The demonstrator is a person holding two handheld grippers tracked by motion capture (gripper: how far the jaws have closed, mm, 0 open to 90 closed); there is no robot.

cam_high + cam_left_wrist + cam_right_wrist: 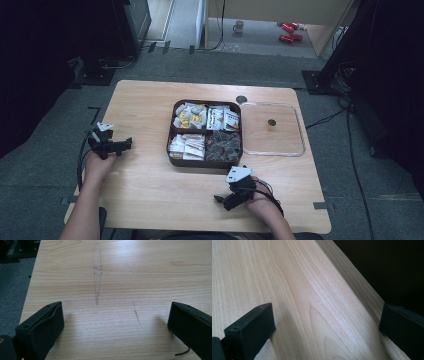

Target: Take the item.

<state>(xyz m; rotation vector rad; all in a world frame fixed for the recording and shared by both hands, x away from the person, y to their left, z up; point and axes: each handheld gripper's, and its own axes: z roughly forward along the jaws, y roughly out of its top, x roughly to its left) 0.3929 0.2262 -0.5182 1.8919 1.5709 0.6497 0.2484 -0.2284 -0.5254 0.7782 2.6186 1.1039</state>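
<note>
A dark brown tray (171, 150) with four compartments sits at the middle of the wooden table (145, 185); three hold white and yellow packets, the near right one holds dark pieces. My left gripper (124, 145) rests near the table's left edge, pointing right toward the tray, well apart from it. In the left gripper view its jaws stand wide apart over bare wood, and the left gripper (116, 322) holds nothing. My right gripper (220, 201) lies near the front edge, below the tray, pointing left. The right gripper (327, 325) is open over bare wood beside the table edge.
A clear plastic lid (295, 131) with a small knob lies right of the tray. A round hole (241, 99) marks the table's far side. Beyond the table lie grey floor, cables, a mug (239, 26) and red items (290, 31).
</note>
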